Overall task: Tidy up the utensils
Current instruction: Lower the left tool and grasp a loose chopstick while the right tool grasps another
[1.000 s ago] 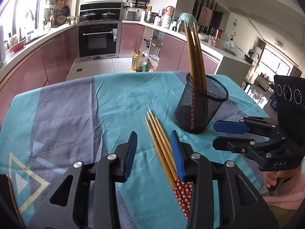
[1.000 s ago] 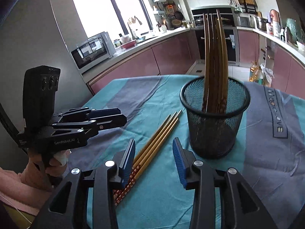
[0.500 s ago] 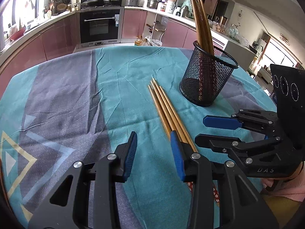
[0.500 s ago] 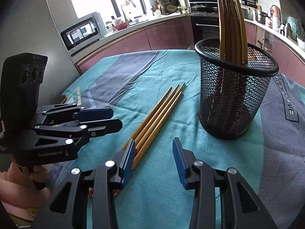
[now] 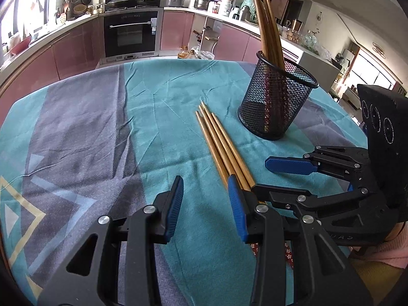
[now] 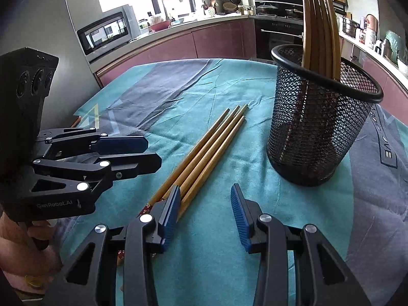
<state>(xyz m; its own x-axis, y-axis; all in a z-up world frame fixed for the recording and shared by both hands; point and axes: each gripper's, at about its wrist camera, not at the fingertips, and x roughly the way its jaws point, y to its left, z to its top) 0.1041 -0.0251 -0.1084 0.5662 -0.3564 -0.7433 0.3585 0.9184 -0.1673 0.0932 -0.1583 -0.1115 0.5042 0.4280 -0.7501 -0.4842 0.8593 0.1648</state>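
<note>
Four chopsticks [image 5: 221,144] lie side by side on the tablecloth [image 5: 163,107], their narrow tips pointing away from the person and toward the far side of the table. Their patterned red handle ends pass under the grippers and are mostly hidden. Just right of the loose chopsticks stands a black mesh cup [image 5: 276,102], upright on the cloth, holding several more chopsticks [image 5: 267,25] that lean against its rim and stick well above it.

The left gripper [image 5: 206,204] hovers low over the cloth with its jaws apart and nothing between them; its right finger sits over the near part of the loose chopsticks, though contact cannot be judged. In the right wrist view it appears from the side [image 6: 142,153], held by a hand [image 6: 23,244] at the lower left.

The right gripper [image 6: 205,211] also has its jaws spread and holds nothing. Its left finger lies over the near ends of the chopsticks [image 6: 204,158], and the cup [image 6: 318,127] stands ahead to its right, apart from the fingers. Seen from the left wrist camera [image 5: 278,178], its fingers reach in from the right, near the chopsticks' lower part.
</note>
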